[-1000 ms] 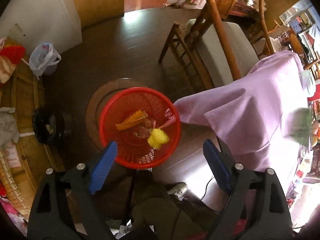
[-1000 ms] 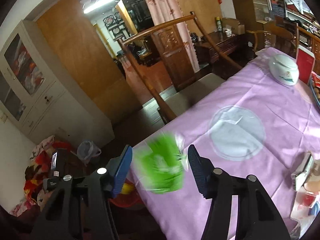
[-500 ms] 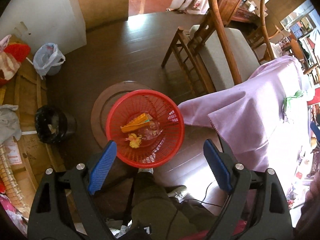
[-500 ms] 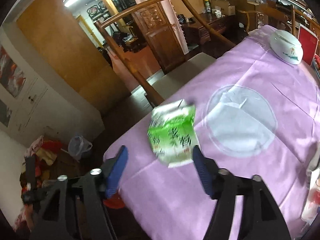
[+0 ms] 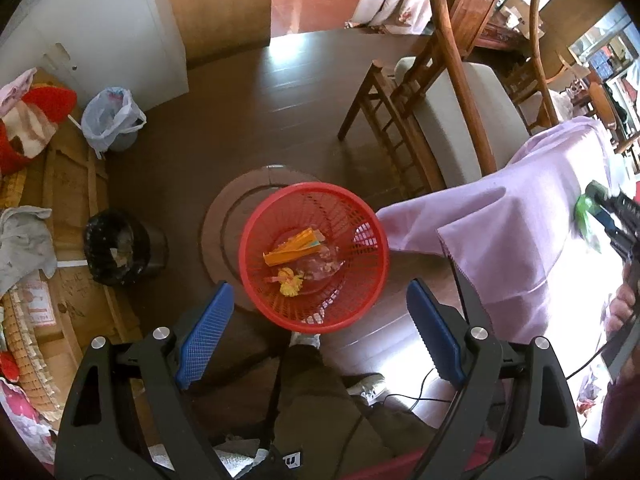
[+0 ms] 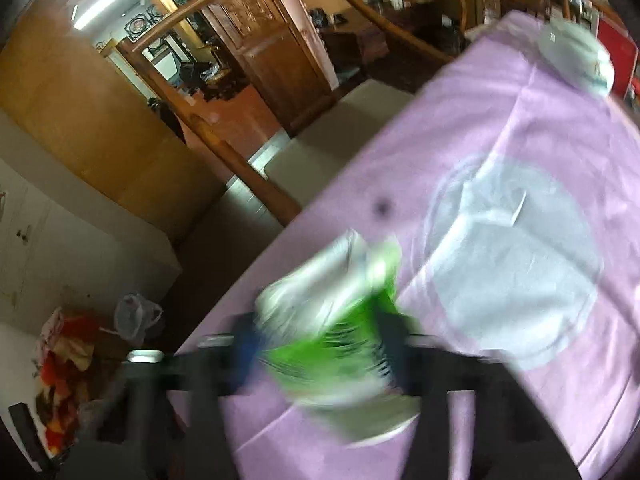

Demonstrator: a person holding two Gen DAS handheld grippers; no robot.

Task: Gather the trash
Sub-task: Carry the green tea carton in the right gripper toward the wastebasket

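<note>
A red mesh basket (image 5: pixel 249 240) stands on the dark floor, with an orange wrapper (image 5: pixel 294 246) and a yellow scrap (image 5: pixel 291 282) lying in it. My left gripper (image 5: pixel 318 292) hangs open above the basket, nothing between its blue pads. On the purple tablecloth (image 6: pixel 500 120) near the table's corner, my right gripper (image 6: pixel 320 336) is closing its jaws on a green and white snack bag (image 6: pixel 332 320), which crumples between the pads; this view is blurred. At the left wrist view's far right edge, the right gripper (image 5: pixel 608 212) shows with the green bag (image 5: pixel 585 216) in it.
A wooden chair (image 5: pixel 452 120) with a pale cushion stands against the table. A black bin (image 5: pixel 116 248) and a white plastic bag (image 5: pixel 110 120) sit at the left on the floor. A white bowl (image 6: pixel 576 56) rests at the table's far end. A person's leg (image 5: pixel 316 380) stands below the basket.
The right gripper came down over the green bag and its jaws narrowed around it. The yellow scrap dropped and settled in the basket. The left gripper barely moved.
</note>
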